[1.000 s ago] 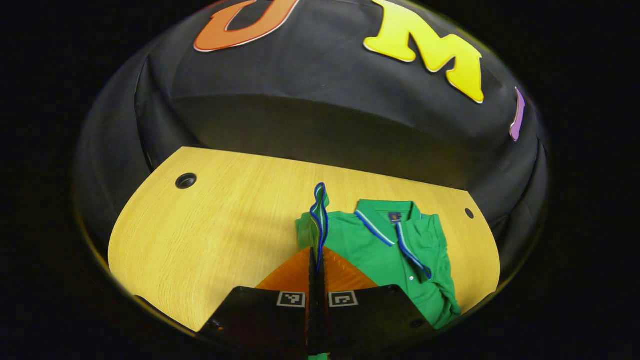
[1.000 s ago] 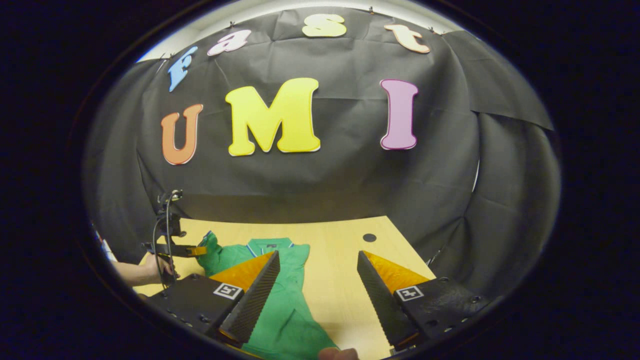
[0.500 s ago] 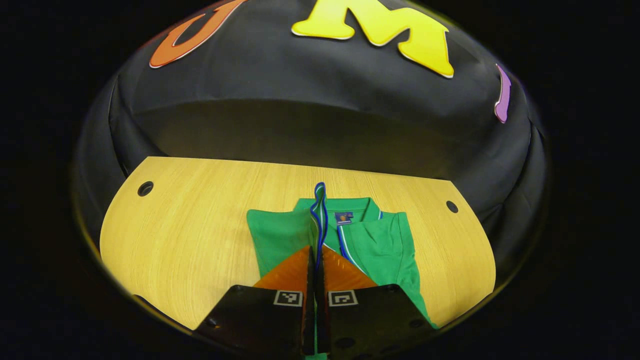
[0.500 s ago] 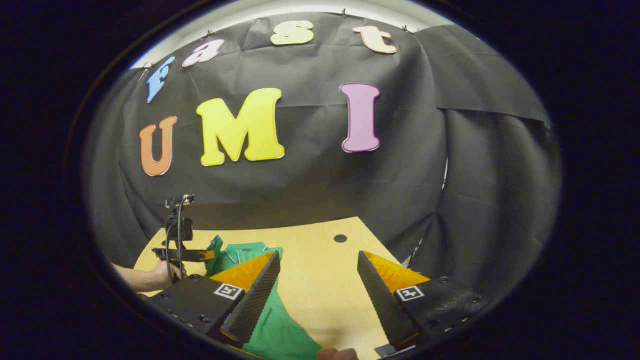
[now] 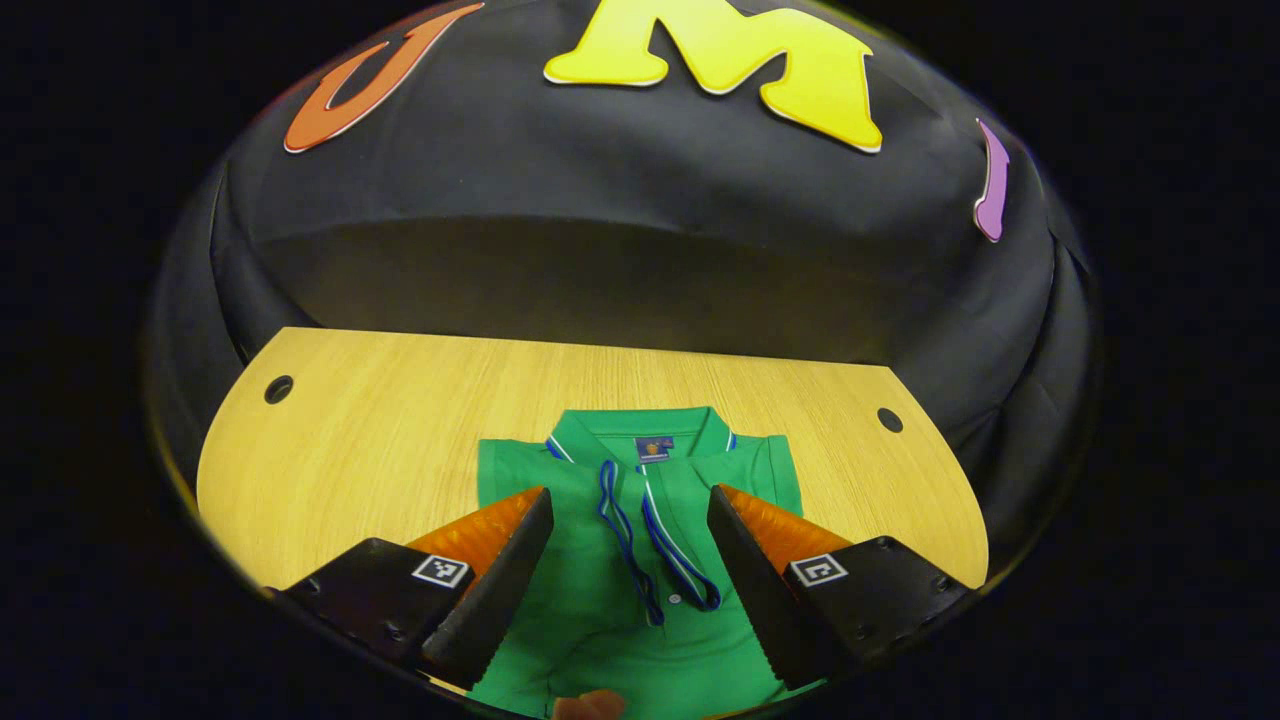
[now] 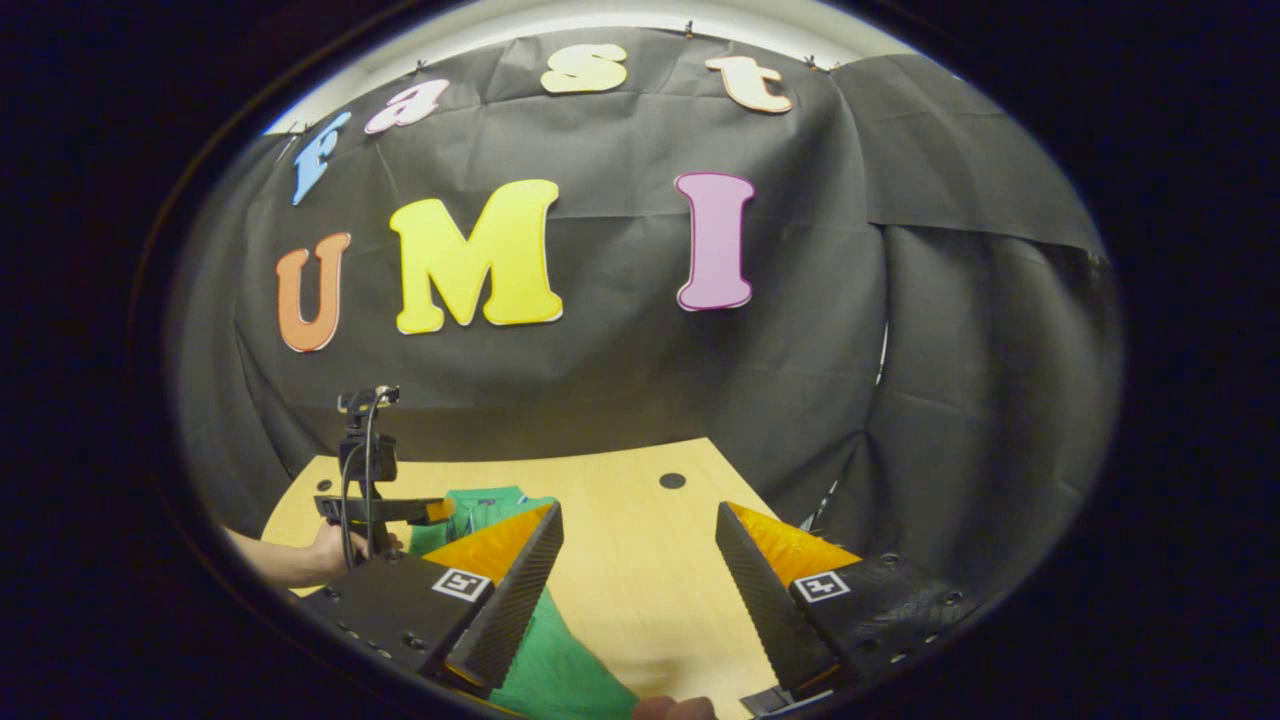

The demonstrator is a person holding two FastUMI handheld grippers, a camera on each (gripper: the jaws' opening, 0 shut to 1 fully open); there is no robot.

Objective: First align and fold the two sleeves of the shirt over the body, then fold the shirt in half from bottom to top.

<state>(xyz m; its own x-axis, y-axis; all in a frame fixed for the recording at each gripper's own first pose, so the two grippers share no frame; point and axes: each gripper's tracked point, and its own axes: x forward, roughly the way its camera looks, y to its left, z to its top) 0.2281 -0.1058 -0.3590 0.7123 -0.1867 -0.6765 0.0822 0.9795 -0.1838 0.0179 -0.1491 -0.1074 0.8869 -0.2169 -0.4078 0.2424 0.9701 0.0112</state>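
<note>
Left tongs [image 5: 628,560] apart above shirt [image 5: 640,520], sleeves lying across body; right tongs [image 6: 640,580] apart over bench [image 6: 640,530], idle.

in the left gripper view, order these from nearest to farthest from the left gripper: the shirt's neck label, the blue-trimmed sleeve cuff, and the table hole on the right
1. Sleeve cuff: lying on the shirt, between the open fingers of the left gripper.
2. Neck label: farther up, inside the collar.
3. Table hole: off to the right, near the table's far edge.
</note>
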